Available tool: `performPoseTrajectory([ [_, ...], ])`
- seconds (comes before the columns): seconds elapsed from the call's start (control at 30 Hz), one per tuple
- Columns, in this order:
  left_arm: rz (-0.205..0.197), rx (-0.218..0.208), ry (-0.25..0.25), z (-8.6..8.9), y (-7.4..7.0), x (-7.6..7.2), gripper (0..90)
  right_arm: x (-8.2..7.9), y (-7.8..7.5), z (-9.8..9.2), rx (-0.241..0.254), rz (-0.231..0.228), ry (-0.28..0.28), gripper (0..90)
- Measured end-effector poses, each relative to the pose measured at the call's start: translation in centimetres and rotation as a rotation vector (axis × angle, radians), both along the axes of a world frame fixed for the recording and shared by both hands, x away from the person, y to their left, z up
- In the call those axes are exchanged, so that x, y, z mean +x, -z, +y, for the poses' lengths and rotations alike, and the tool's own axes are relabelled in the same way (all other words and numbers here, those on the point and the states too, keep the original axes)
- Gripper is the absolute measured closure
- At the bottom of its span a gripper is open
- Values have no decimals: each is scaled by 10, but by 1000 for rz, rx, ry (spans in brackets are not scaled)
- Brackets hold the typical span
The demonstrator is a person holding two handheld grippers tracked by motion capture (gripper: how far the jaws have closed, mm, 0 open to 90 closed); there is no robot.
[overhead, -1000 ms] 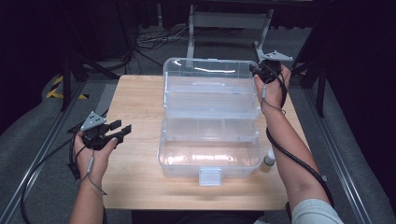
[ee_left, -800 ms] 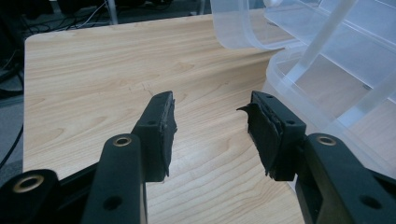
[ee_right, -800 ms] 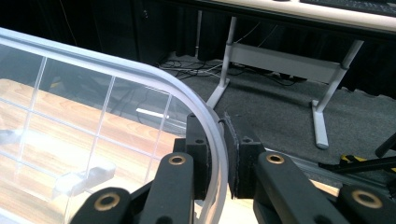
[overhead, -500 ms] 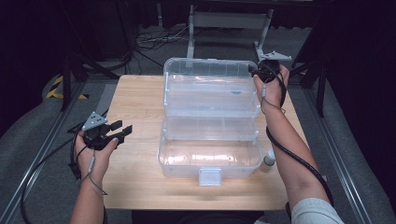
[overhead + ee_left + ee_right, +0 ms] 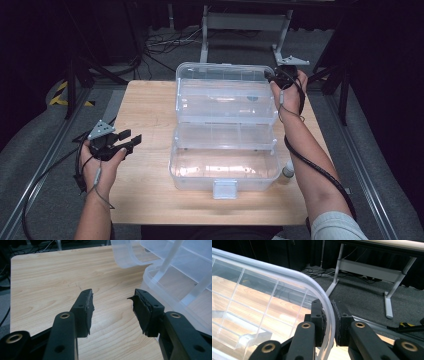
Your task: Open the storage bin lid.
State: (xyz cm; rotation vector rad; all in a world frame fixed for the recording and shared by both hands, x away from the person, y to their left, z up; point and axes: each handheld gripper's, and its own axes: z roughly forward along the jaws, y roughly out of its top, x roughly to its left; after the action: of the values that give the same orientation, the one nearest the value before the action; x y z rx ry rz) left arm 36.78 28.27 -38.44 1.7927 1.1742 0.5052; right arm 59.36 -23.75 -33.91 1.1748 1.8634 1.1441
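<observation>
On the wooden table (image 5: 150,200), one clear plastic organiser box (image 5: 225,165) is laid open, its lid (image 5: 225,80) raised at the far side, its compartments seen empty; no writing can be read. Beside the box's right front corner one small white bottle (image 5: 287,170) is stood. Two grippers are counted: the right gripper (image 5: 329,322) is clamped on the lid's rim, the left gripper (image 5: 113,311) is held agape left of the box, nothing between its jaws.

Lab or recording studio, not home. Landmark: light wooden table (image 5: 150,200) standing alone on grey carpet floor (image 5: 35,150). Black curtains (image 5: 45,35) enclose space behind and on both sides of table. Loose cables (image 5: 160,42) on floor beyond table's far edge. Grey metal frame stand (image 5: 245,22) behind table. Yellow-black hazard tape (image 5: 62,92) on floor left of table. Metal floor rails (image 5: 370,175) flank table.
</observation>
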Motion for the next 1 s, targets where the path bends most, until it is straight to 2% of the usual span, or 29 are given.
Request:
performPoseTrajectory([
  [0.23,-3,-2,-3,2,0,0,512,5,4,-3,0,7,-30,805],
  [0.4,-1,-2,-1,1,0,0,512,10,12,-8,28,44,-57,820],
  [0.47,0,-4,-5,2,0,0,513,14,20,-12,59,62,-65,819],
  [1.0,-2,-7,-7,3,0,-1,512,22,30,-14,69,84,-92,814],
])
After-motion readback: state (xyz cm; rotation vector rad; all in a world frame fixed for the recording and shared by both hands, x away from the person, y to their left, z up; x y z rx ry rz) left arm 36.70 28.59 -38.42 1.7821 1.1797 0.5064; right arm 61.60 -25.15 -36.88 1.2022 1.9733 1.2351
